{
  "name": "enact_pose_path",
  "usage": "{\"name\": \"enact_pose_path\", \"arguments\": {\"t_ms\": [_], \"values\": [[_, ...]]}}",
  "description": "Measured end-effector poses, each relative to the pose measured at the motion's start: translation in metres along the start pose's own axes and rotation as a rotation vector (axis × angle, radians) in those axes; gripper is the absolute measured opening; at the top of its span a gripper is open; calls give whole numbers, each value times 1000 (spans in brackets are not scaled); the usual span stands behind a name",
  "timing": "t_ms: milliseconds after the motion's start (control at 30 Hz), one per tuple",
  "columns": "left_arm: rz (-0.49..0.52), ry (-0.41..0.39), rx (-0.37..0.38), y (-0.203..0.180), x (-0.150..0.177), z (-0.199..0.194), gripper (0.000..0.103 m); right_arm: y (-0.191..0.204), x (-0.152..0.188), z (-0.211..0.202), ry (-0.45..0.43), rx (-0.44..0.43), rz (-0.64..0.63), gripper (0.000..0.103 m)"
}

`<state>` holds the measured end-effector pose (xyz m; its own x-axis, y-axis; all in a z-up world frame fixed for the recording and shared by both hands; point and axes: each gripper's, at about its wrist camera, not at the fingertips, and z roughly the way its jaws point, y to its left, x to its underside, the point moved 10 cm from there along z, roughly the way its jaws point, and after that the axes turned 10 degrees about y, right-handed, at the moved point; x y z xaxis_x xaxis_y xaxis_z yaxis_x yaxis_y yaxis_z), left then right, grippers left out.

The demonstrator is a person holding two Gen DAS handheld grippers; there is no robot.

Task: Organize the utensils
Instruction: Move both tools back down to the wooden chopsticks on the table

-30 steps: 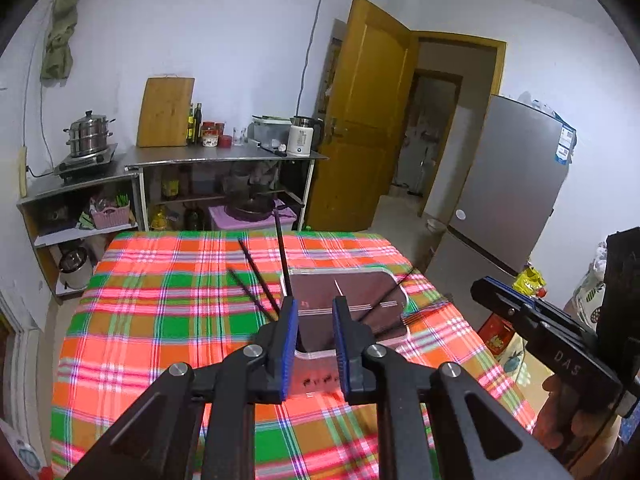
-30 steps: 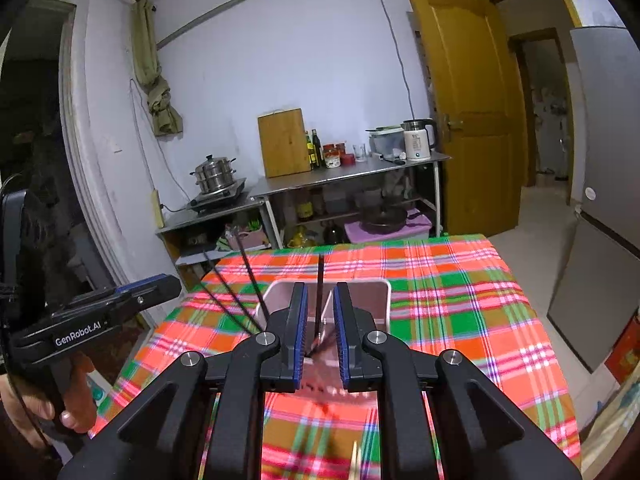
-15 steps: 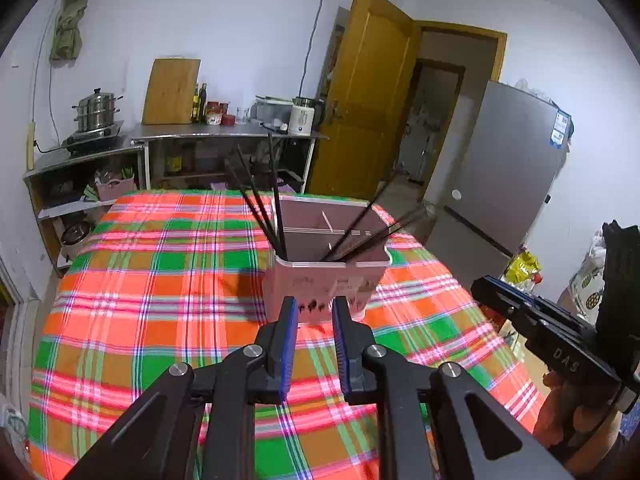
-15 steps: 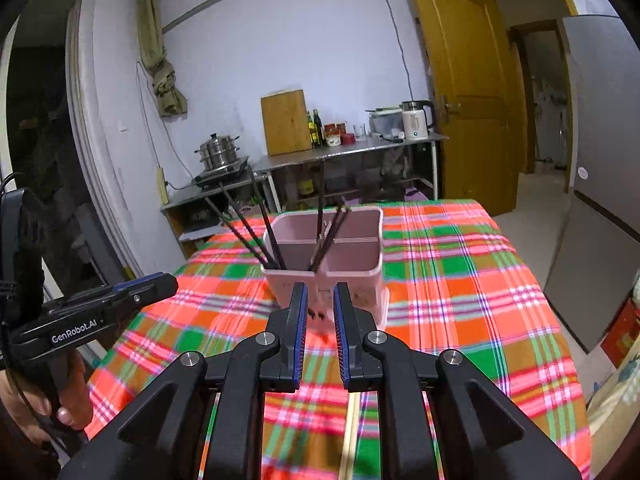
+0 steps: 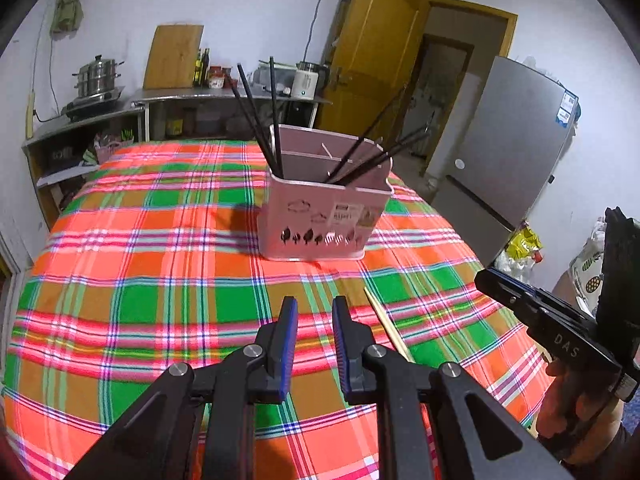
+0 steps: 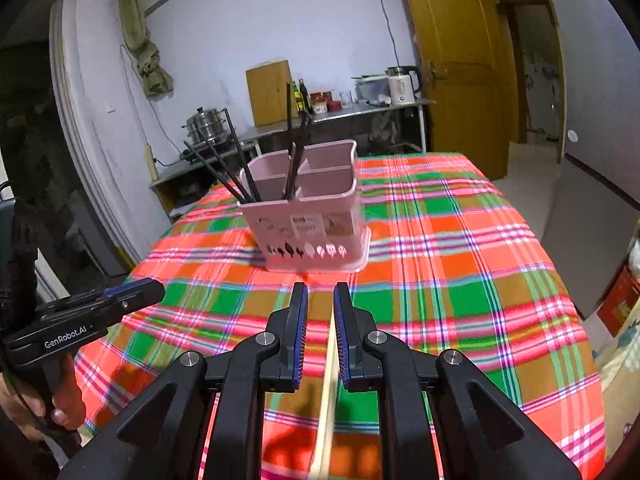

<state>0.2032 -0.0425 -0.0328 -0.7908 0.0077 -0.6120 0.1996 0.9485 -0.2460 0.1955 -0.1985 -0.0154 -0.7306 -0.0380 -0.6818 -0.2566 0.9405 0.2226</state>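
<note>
Right wrist view: the right gripper fills the bottom centre of the frame, its fingers slightly apart and clamped on nothing. A pale wooden chopstick lies on the cloth below the gap, running toward the bottom edge. Left wrist view: the left gripper sits at bottom centre, likewise slightly apart and empty, with the same chopstick just to its right.

Judgement: the step in hand is picking up this loose chopstick. The fingers should straddle it squarely and close near mid-length, since a thin round stick may roll on soft fabric.

Beyond, mid-frame, a pink plastic holder with dividers and cut-out patterns stands on the checked tablecloth, holding slim black chopsticks that lean outward.
</note>
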Motion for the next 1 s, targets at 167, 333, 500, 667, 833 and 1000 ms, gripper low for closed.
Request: {"name": "enact_pose_path", "arguments": {"t_ms": [167,333,500,667,833,1000], "values": [[-2,25,4,-2,6,10,17,-5,12,10,40,1,4,14],[-13,53,8,0,13,21,17,-9,31,31,112,0,-2,14],[-24,76,10,4,19,29,17,-8,55,56,191,0,-16,14],[-32,91,14,7,23,36,17,-12,72,75,249,13,-21,14],[-44,103,22,10,26,41,17,-18,78,83,272,21,-15,14],[-53,113,31,12,29,45,17,-14,78,85,278,29,-34,14]]}}
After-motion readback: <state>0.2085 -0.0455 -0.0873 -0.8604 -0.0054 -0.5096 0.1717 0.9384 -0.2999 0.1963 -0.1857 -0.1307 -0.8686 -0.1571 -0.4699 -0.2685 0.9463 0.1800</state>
